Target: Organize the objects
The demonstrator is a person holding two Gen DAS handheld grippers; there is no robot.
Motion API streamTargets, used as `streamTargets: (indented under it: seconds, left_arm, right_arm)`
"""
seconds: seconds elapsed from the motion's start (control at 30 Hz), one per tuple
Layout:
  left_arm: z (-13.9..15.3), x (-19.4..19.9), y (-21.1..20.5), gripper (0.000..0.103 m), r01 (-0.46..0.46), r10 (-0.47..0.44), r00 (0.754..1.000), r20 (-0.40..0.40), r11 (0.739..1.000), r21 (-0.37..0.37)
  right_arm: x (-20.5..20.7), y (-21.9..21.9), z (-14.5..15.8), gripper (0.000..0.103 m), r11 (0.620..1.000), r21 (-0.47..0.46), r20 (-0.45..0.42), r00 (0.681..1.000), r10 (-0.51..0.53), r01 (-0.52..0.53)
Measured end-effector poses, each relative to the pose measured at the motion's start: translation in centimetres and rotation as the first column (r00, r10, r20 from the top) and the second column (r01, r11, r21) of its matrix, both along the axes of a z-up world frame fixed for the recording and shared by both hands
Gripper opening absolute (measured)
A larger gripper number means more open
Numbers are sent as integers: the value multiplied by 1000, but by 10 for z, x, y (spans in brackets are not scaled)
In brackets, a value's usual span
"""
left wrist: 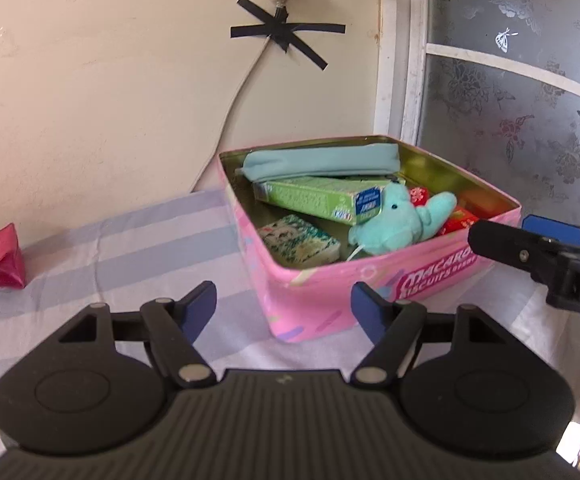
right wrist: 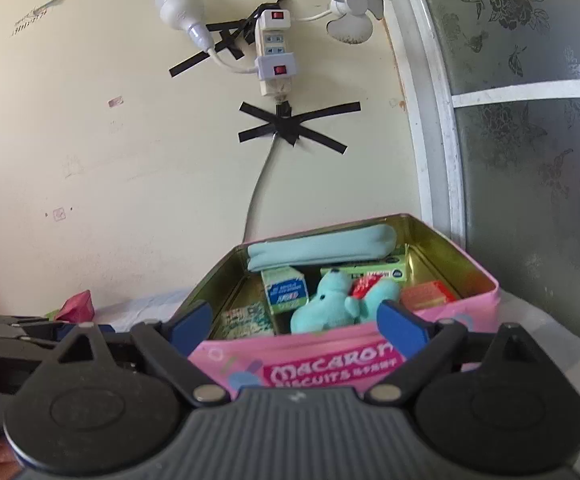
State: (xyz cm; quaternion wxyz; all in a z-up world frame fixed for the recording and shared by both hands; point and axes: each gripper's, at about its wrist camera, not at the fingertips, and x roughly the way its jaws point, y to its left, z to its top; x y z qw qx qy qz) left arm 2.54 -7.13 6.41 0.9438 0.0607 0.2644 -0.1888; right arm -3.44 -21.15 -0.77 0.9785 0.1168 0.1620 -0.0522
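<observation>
On the striped bedsheet (left wrist: 137,240), the left wrist view shows the open pink macaron biscuit tin (left wrist: 330,304) beyond the spread, empty left gripper (left wrist: 283,308); a teal plush toy (left wrist: 402,222) lies inside, and a red foil packet (left wrist: 1,262) sits well apart by the wall. The light-blue fabric pouch (left wrist: 322,162) lies lengthwise along the tin's far wall. From the right wrist view, the right gripper (right wrist: 298,326) is spread wide and empty, close against the tin's front; only here do a white power strip (right wrist: 274,52), bulb (right wrist: 177,6) and small fan (right wrist: 352,10) appear
</observation>
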Motion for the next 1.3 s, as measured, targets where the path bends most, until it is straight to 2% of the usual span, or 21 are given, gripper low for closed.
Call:
streamTargets:
  seconds: [0.13, 0.33, 0.43, 0.7, 0.9, 0.97, 1.03, 1.1, 1.3]
  left_arm:
    - [-14, -3, 21, 76, -38, 38, 998, -46, 999, 6]
    - [-30, -9, 51, 76, -83, 85, 995, -60, 996, 33]
    - [-36, -8, 69, 82, -113, 115, 991, -65, 993, 39]
    - [-42, 4, 124, 82, -204, 207, 976, -68, 978, 53]
    - [-46, 22, 171, 82, -298, 302, 950, -76, 953, 61]
    - [-47, 29, 191, 82, -358, 361, 929, -82, 932, 50]
    - [-46, 32, 214, 82, -433, 434, 898, -76, 901, 24]
    - [-46, 35, 239, 82, -521, 519, 852, -68, 854, -1]
    - [-40, 42, 309, 82, -718, 706, 696, -133, 689, -100]
  right_arm:
    - [-1, 22, -17, 90, 999, 15, -64, 997, 40, -40]
    - [7, 55, -33, 89, 994, 36, -128, 986, 103, -99]
    - [13, 72, -37, 89, 990, 41, -149, 979, 142, -138]
    - [43, 119, -39, 88, 967, 46, -202, 946, 253, -249]
    - [74, 157, -42, 87, 940, 30, -250, 908, 337, -340]
    - [86, 171, -43, 87, 927, 17, -262, 894, 365, -374]
    - [100, 186, -44, 87, 915, 6, -279, 878, 390, -404]
    - [115, 204, -44, 87, 897, -10, -290, 860, 420, -442]
    - [171, 264, -42, 90, 850, -73, -263, 832, 489, -522]
